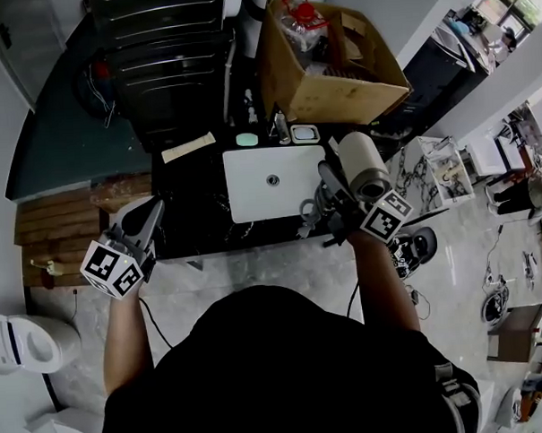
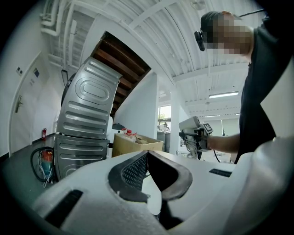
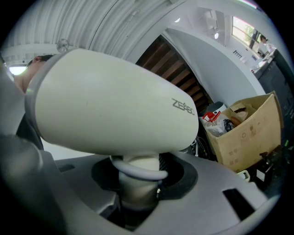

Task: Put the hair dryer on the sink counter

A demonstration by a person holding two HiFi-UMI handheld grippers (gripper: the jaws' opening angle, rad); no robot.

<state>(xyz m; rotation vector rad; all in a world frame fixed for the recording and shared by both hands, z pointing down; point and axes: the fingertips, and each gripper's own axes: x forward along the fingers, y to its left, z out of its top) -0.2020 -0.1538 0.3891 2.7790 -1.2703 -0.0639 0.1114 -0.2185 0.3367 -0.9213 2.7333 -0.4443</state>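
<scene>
The cream-white hair dryer [image 1: 363, 165] is held up over the right end of the dark sink counter [image 1: 192, 225], beside the white basin [image 1: 252, 192]. My right gripper [image 1: 334, 189] is shut on its handle. In the right gripper view the barrel [image 3: 115, 105] fills the frame above the jaws, and a grey cord loop [image 3: 140, 168] wraps the handle between them. My left gripper [image 1: 152, 210] hangs at the counter's left front edge, shut and empty, its tips [image 2: 146, 154] meeting. The left gripper view also shows the hair dryer [image 2: 192, 125] off to the right.
An open cardboard box [image 1: 331, 60] with bottles stands behind the basin. A metal appliance [image 1: 166, 63] is at the back left. A green soap [image 1: 247, 139] and a small white dish [image 1: 305, 133] lie behind the basin. Wooden boards [image 1: 56, 220] and a toilet [image 1: 16, 343] are at the left.
</scene>
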